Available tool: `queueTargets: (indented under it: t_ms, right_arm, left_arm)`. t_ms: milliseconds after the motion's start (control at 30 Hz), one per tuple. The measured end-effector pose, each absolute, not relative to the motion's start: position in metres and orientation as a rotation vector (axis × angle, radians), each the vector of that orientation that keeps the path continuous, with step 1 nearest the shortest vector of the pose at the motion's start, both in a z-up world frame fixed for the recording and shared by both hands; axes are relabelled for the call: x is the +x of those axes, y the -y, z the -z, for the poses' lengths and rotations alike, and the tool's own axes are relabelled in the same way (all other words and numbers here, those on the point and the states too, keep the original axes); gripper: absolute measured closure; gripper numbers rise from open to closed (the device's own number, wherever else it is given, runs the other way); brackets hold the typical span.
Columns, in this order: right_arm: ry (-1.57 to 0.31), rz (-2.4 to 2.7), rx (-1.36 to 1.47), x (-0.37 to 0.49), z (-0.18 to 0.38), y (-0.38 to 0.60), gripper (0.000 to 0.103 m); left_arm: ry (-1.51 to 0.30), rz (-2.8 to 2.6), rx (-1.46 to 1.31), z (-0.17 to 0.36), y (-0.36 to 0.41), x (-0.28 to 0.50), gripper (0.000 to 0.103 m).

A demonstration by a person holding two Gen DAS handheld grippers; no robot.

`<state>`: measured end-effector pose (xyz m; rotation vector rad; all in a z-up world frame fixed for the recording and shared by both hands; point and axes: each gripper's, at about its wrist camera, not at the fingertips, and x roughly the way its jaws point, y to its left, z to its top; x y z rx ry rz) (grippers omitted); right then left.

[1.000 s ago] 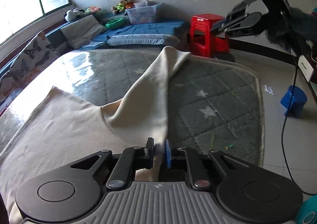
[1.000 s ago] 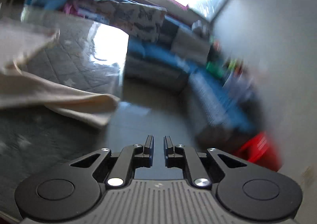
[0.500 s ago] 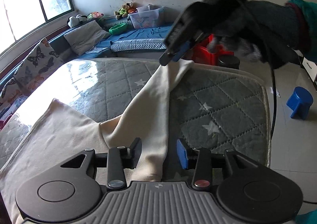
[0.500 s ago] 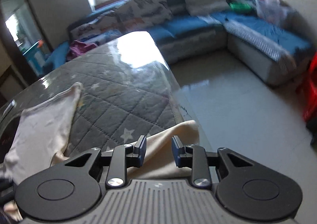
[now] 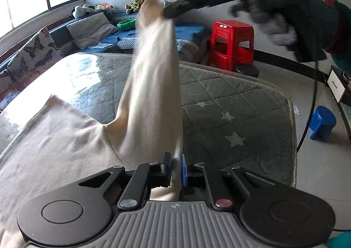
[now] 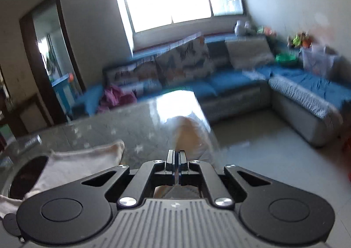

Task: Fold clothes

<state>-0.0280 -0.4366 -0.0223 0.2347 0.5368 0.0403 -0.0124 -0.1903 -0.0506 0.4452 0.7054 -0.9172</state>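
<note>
My right gripper (image 5: 166, 14) is clenched on the raised end of the cream garment (image 5: 153, 85), while my left gripper (image 5: 175, 165) is closing on its lower edge near the mattress (image 5: 241, 103) front edge. The remainder lies on the left side. If the left bite is shallow, tension between both grippers may pull the fabric free.

Both wrist views look low across the grey mattress (image 5: 230, 103), sharing it and, blurrily, the blue sofa (image 6: 230, 81).
</note>
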Motion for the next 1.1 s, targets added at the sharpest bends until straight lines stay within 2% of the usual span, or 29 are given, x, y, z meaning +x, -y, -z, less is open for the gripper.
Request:
queueTargets:
  t_ms: [100, 233, 300, 600, 833, 933, 1000, 1067, 1100]
  right_arm:
    - [-0.606, 0.084, 0.243, -0.051, 0.042, 0.459, 0.093]
    - [-0.701, 0.198, 0.219, -0.068, 0.067, 0.476, 0.093]
    - [-0.688, 0.163, 0.204, -0.068, 0.064, 0.47, 0.093]
    - [-0.767, -0.058, 0.087, 0.006, 0.077, 0.405, 0.093]
    - [-0.792, 0.024, 0.009, 0.049, 0.098, 0.411, 0.085]
    - [-0.787, 0.073, -0.024, 0.059, 0.101, 0.409, 0.082]
    - [-0.778, 0.06, -0.044, 0.057, 0.096, 0.402, 0.081]
    - [-0.763, 0.02, -0.062, 0.05, 0.088, 0.39, 0.072]
    - [-0.754, -0.004, -0.07, 0.045, 0.084, 0.383, 0.065]
  left_arm:
    - [-0.709, 0.932, 0.436, 0.05, 0.187, -0.013, 0.092]
    - [-0.716, 0.951, 0.412, 0.045, 0.184, -0.014, 0.091]
    - [-0.703, 0.939, 0.405, 0.041, 0.181, -0.015, 0.091]
    - [-0.727, 0.88, 0.379, 0.042, 0.169, -0.01, 0.089]
    - [-0.749, 0.87, 0.343, 0.045, 0.163, -0.008, 0.089]
    - [-0.74, 0.836, 0.305, 0.039, 0.151, -0.01, 0.083]
    - [-0.733, 0.793, 0.272, 0.033, 0.138, -0.012, 0.07]
    - [-0.722, 0.732, 0.244, 0.027, 0.119, -0.016, 0.06]
    - [-0.719, 0.697, 0.229, 0.024, 0.109, -0.017, 0.06]
